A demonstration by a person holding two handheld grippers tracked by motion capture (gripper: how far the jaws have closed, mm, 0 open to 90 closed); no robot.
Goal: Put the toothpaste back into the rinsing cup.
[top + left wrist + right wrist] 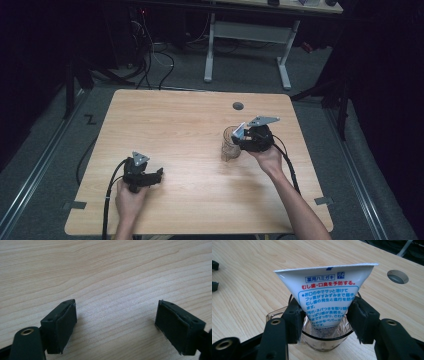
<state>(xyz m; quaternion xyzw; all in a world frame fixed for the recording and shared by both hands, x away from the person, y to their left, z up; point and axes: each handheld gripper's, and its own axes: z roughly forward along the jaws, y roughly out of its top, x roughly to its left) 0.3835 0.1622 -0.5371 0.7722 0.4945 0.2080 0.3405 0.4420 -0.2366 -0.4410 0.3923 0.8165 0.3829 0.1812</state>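
Note:
A white toothpaste tube [325, 290] with blue and red print stands cap down in a clear glass cup [322, 340], its flat crimped end up. My right gripper [325, 320] is shut on the tube's lower half, one pad against each side, just above the cup's rim. From above, the cup [230, 146] sits right of the table's centre, with the tube [240, 131] and right gripper [240, 138] over it. My left gripper [159, 175] rests low near the front left, open, with bare wood between its pads [115, 325].
The wooden table [190, 125] has a round cable hole [238, 105] behind the cup. The left gripper's jaw tips [214, 275] show at the far left edge of the right gripper view. A white-legged desk [250, 35] and floor cables [155, 55] lie beyond the table.

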